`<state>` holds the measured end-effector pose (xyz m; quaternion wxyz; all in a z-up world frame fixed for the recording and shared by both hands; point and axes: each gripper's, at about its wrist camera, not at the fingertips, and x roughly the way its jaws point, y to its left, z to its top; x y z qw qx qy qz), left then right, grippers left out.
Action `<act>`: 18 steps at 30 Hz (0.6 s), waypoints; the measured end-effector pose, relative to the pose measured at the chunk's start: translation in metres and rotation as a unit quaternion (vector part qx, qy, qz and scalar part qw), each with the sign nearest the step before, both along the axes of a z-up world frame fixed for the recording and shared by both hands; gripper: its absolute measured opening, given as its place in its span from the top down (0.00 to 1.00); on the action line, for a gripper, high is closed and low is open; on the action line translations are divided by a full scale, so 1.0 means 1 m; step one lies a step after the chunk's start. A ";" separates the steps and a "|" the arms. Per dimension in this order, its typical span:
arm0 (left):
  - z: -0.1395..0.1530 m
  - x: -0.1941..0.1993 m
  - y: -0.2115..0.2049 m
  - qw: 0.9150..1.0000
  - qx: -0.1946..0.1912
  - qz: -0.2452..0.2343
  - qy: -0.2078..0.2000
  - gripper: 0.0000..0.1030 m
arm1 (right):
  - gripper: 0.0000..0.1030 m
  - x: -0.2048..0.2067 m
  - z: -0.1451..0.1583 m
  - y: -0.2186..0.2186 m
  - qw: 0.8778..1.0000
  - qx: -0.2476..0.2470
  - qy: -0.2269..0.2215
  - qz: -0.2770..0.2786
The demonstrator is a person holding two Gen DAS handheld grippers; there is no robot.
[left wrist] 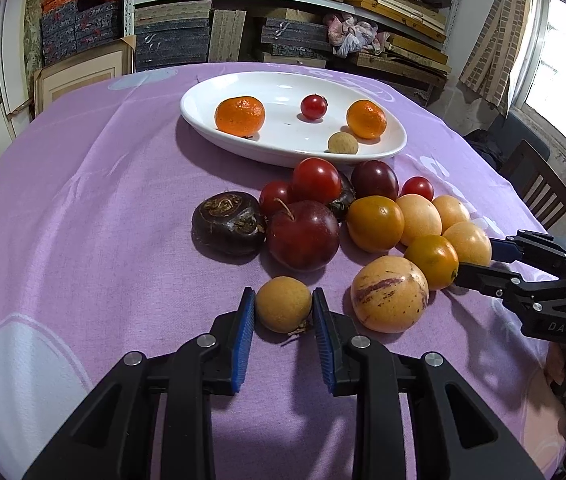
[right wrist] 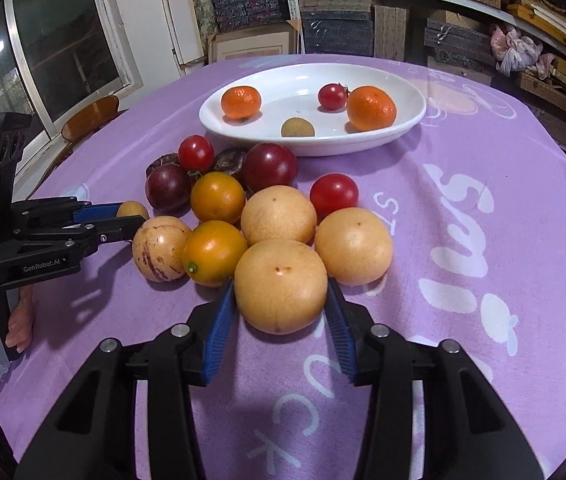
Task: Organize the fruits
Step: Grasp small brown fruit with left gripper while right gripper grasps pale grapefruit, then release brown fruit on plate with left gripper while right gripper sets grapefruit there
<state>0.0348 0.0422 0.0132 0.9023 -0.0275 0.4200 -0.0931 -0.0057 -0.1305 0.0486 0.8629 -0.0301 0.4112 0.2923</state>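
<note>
Purple cloth (right wrist: 483, 168) covers the table; white oval dish (left wrist: 203, 98) at the far side already holds two mandarins, a cherry tomato and one small tan fruit. Left gripper (left wrist: 283, 304) is clamped on a small tan longan (left wrist: 283, 303), still resting on the cloth. Right gripper (right wrist: 281, 286) has both blue pads against a pale round fruit (right wrist: 281, 284) at the near edge of the heap, also still down. Risks, as judged: that pale fruit touches an orange tomato (right wrist: 214, 252) and another pale fruit (right wrist: 353, 245), so lifting may nudge them rolling. Smooth round skin could slip from the pads. Both loads head for one dish; the grippers may crowd each other.
</note>
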 end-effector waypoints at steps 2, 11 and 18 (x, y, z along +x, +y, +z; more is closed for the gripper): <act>0.005 -0.005 0.002 1.000 0.000 0.007 -0.019 0.72 | 0.57 -0.005 0.001 -0.003 1.000 0.004 -0.002 -0.001; 0.087 0.020 0.002 0.995 0.019 0.007 -0.094 0.72 | 0.57 0.022 0.111 -0.027 0.993 0.046 -0.103 -0.033; 0.124 0.123 0.010 0.996 0.026 0.026 -0.084 0.72 | 0.57 0.089 0.142 0.014 0.992 0.047 -0.116 -0.020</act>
